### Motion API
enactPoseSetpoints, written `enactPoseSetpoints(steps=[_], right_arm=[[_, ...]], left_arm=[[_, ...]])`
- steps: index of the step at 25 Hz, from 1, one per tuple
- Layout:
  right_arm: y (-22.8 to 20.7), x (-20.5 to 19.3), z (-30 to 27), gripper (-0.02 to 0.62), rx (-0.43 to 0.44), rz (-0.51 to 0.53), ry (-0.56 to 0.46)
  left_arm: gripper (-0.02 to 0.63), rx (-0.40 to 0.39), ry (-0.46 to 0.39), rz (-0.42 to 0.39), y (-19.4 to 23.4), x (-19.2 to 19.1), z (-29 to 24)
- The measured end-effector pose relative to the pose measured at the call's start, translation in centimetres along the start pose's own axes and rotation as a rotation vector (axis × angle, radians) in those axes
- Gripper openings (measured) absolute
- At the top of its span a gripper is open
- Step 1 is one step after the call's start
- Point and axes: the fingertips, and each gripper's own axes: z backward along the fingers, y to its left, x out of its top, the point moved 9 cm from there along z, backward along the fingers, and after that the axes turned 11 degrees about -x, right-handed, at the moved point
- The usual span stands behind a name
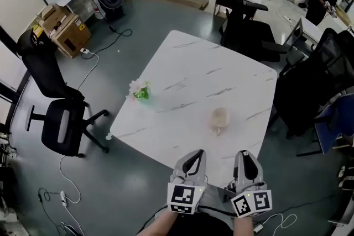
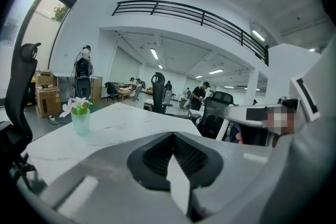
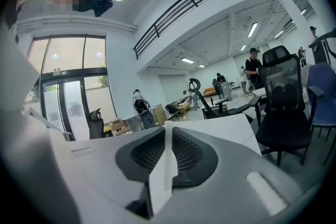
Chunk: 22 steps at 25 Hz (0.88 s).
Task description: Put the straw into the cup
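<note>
A beige cup [image 1: 220, 118] stands on the white marble table [image 1: 188, 69], toward its near right side. Both grippers hover side by side just off the table's near edge, pointing at it. My left gripper [image 1: 194, 155] [image 2: 173, 135] has its jaws together, and so does my right gripper [image 1: 244, 155] [image 3: 167, 128]. In each gripper view a thin white sliver shows between the dark pads; I cannot tell what it is. I can make out no straw in any view. The cup lies ahead of the two grippers, apart from both.
A small green vase with pale flowers [image 1: 141, 91] [image 2: 80, 115] stands near the table's left edge. Black office chairs stand at the left [image 1: 61, 119] and around the far right [image 1: 249, 30]. Cardboard boxes [image 1: 66, 30] and floor cables [image 1: 88, 72] lie at the left. A person [image 1: 323, 0] stands far off.
</note>
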Motion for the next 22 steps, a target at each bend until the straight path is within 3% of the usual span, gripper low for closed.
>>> enactPoseSetpoints(steps=[11,22], right_arm=[[-1.8,0.3,-4.1,0.040,0.031,-0.050,0.032],[-2.9,0.7,-8.8,0.040,0.070,-0.056,0.056]], left_arm=[[0.002,0.016,0.049,-0.018,0.6,1.0,-3.4],[0.002,0.039,0.106,0.015,1.6,0.6,-6.2]])
